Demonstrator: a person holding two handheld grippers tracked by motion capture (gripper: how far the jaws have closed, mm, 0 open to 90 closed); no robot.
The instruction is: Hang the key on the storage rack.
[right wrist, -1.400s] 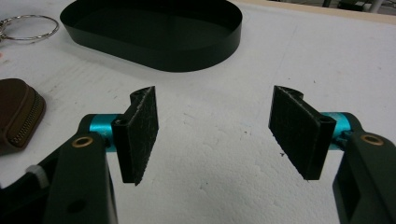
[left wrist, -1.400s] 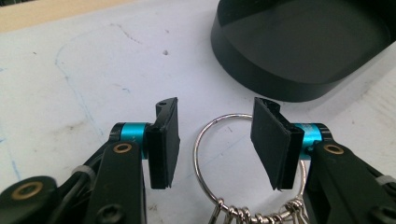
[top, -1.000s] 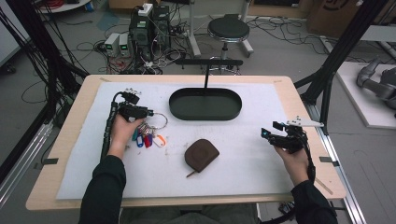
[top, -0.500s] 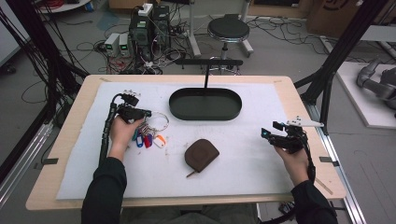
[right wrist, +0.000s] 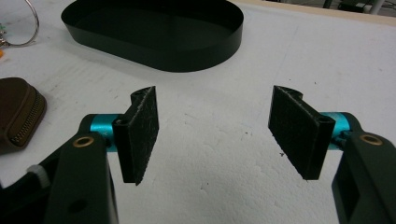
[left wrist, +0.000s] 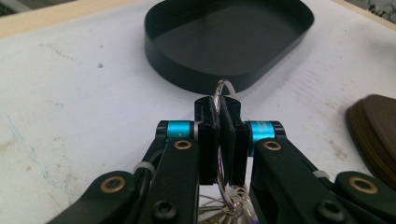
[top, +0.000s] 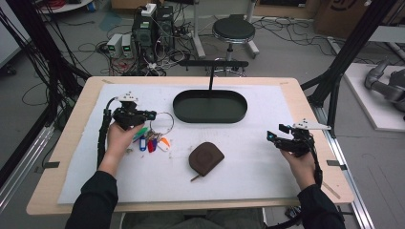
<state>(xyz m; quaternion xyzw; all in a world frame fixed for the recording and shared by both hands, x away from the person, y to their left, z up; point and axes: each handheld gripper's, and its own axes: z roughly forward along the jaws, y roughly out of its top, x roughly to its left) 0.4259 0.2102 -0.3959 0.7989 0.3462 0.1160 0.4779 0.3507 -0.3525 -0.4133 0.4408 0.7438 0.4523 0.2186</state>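
Observation:
My left gripper (top: 152, 115) (left wrist: 219, 112) is shut on a thin wire key ring (top: 165, 122) (left wrist: 218, 91), which runs up between its pads. Several keys with coloured tags (top: 151, 142) hang from the ring and rest on the white mat beside the person's left hand. A black oval tray (top: 210, 118) (left wrist: 187, 77) stands just beyond the gripper. A brown zipped pouch (top: 206, 158) (right wrist: 16, 114) lies mid-table. My right gripper (top: 277, 132) (right wrist: 215, 133) hovers over the mat at the right, open, with nothing between its pads.
A black post rises from behind the tray. The white mat (top: 248, 157) covers a wooden table whose edge shows all round. A stool, cables and electronics stand on the floor beyond the far edge.
My left gripper has shifted a little to the right and lifted, with the key ring pinched in it. The right gripper has stayed where it was.

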